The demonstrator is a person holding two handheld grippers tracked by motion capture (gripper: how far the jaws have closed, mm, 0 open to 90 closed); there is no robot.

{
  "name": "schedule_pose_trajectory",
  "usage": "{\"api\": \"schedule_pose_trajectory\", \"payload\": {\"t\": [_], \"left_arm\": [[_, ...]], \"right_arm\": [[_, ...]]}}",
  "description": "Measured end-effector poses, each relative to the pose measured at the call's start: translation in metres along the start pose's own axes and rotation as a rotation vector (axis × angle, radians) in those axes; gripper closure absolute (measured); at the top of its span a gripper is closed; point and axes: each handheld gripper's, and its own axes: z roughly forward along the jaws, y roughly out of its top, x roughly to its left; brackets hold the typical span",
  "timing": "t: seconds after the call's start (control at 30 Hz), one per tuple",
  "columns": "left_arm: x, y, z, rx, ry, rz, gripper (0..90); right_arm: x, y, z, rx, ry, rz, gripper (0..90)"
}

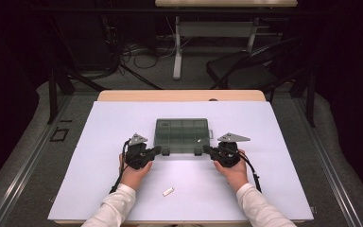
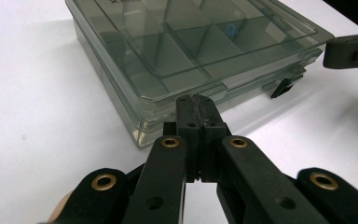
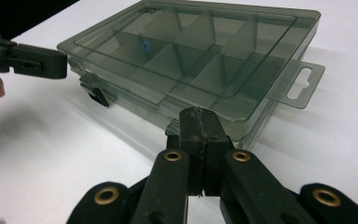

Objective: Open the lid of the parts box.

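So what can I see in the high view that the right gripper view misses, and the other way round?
The high view alone takes in the small white piece lying near the table's front edge, the person's sleeves, and the chair beyond the table. The right gripper view alone gives the close-up: the box's hang tab, its dividers, and a small blue thing inside. Both share the smoky clear compartment box, lid down, and both grippers, left gripper and right gripper, jaws together at its front latches.
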Motion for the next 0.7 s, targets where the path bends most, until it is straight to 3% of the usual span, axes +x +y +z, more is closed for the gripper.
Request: {"api": "schedule_pose_trajectory", "payload": {"t": [0.17,0.7], "left_arm": [[-0.0002,0.0010,-0.0009,0.001,-0.003,0.001,90.0],[-0.0004,0.0014,-0.0005,-0.003,-0.007,0.001,90.0]], "right_arm": [[0.0038,-0.0029,0.0041,0.026,-0.002,-0.023,89.9],[0.0017,-0.0067,0.0094,0.063,-0.009,-0.013,90.0]]}}
